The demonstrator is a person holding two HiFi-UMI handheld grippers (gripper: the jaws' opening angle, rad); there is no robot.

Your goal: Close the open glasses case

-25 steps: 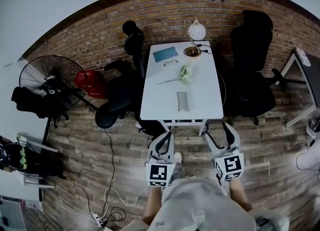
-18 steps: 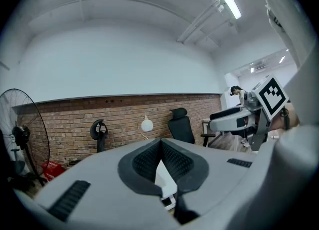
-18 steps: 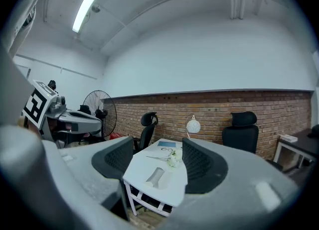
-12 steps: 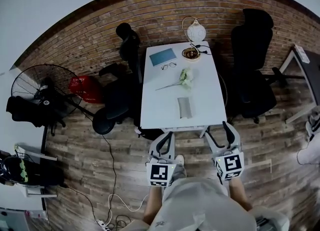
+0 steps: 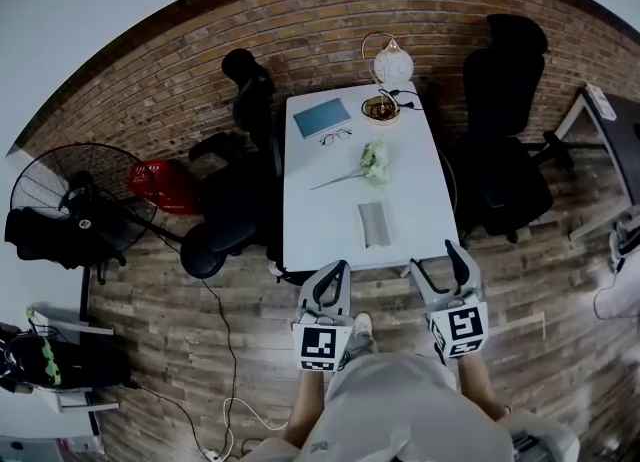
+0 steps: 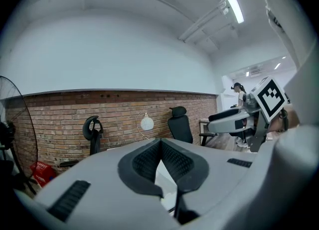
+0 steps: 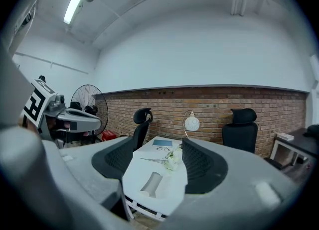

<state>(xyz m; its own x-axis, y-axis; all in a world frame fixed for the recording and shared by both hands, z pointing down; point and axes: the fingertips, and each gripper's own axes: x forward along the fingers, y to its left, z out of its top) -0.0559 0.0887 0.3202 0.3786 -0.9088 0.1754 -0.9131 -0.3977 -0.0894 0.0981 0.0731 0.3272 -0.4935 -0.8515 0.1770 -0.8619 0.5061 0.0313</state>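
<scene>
Shows the glasses case (image 5: 373,224) lying open on the near half of the white table (image 5: 420,200), with a paler flap flat beside the grey body, well apart from both grippers. Puts a white flower (image 5: 372,160) just beyond it, then spectacles (image 5: 337,134), a teal book (image 5: 321,117) and a globe lamp (image 5: 392,60) towards the far end. Holds the left gripper (image 5: 338,270) by the table's near edge, jaws pressed together at the tips, nothing between them. Keeps the right gripper (image 5: 438,262) alongside, jaws spread wide and empty, the case seen between them from afar. Sets black office chairs (image 5: 505,140) on either side.
</scene>
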